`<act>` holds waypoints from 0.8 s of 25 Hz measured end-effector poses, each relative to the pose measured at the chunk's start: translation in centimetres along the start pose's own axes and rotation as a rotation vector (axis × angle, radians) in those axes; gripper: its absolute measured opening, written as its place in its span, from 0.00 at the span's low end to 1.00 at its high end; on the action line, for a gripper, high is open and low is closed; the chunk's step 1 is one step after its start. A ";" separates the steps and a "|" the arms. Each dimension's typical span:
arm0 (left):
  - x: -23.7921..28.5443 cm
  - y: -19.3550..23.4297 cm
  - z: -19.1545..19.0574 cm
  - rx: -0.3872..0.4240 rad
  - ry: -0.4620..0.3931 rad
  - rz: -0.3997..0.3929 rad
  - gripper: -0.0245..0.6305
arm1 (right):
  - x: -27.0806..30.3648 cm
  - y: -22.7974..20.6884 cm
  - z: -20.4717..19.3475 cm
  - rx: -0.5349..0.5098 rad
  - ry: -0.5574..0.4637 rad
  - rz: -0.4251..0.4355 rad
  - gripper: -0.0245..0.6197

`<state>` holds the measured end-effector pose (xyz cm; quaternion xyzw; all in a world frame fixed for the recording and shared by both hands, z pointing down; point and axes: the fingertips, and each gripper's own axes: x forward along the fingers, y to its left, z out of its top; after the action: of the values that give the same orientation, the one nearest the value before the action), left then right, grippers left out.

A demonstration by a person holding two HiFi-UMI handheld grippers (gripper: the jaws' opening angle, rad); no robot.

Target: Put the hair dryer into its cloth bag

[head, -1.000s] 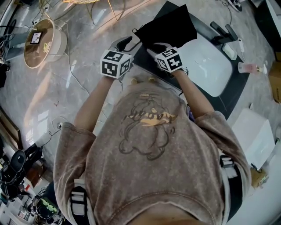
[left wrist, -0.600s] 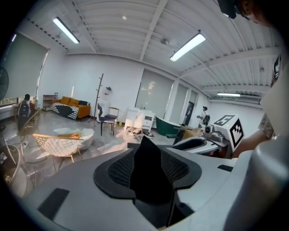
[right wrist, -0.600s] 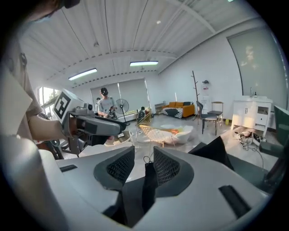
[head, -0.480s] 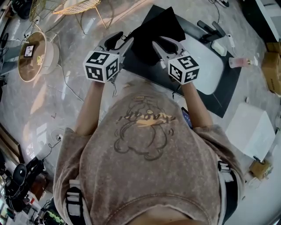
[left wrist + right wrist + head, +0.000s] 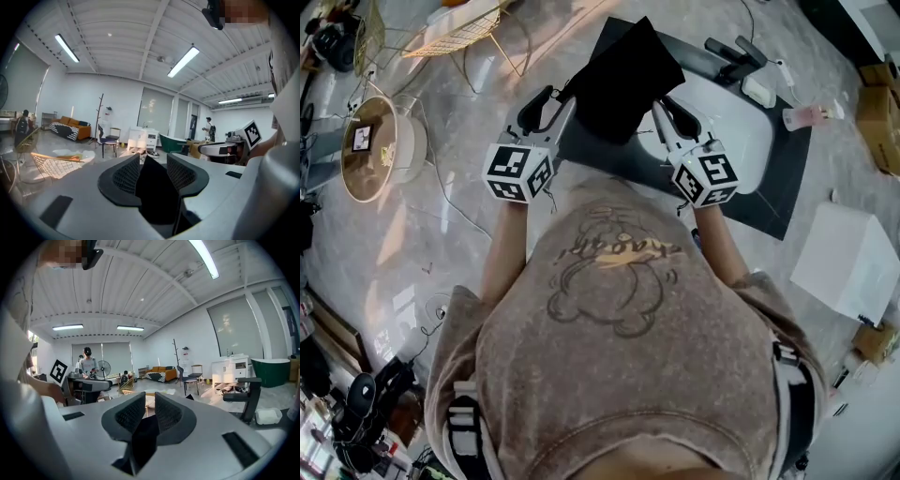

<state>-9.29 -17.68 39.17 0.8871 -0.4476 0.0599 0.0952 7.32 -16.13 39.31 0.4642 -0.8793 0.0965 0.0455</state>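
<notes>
A black cloth bag (image 5: 623, 80) hangs lifted between my two grippers, above the black mat (image 5: 769, 202). My left gripper (image 5: 555, 101) is shut on the bag's left edge, with black cloth (image 5: 157, 197) filling the gap between its pads (image 5: 126, 176). My right gripper (image 5: 667, 108) grips the right edge. Its jaws are closing, and a fold of the bag (image 5: 143, 437) is pinched in the narrow gap. The dark hair dryer (image 5: 729, 58) lies on the mat beyond the bag, also in the right gripper view (image 5: 248, 397).
A white oval board (image 5: 731, 141) lies on the mat, with a small white block (image 5: 759, 91) and a pink bottle (image 5: 806, 117) near it. A white box (image 5: 844, 262) is to the right. A round wooden stand (image 5: 380, 141), a wire basket (image 5: 459, 28) and floor cables are on the left.
Both grippers have risen and spread apart, lifting the bag off the mat so that it hangs between them. The right jaws have narrowed on the cloth.
</notes>
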 end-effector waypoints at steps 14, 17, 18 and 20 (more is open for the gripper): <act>-1.5 2.9 -6.3 -0.067 0.014 0.169 0.07 | 1.0 -0.5 -5.4 0.002 0.053 -0.046 0.04; -2.0 3.2 -6.6 -0.066 0.015 0.186 0.07 | 1.2 -0.6 -5.6 0.010 0.053 -0.048 0.04; -2.1 3.2 -6.6 -0.064 0.016 0.191 0.07 | 1.2 -0.6 -5.5 0.012 0.053 -0.049 0.04; -2.3 3.4 -6.3 -0.059 0.014 0.198 0.07 | 1.3 -0.5 -5.4 0.012 0.052 -0.046 0.04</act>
<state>-13.47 -16.47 45.26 0.8350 -0.5338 0.0620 0.1182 6.97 -16.32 44.87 0.4819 -0.8663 0.1128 0.0679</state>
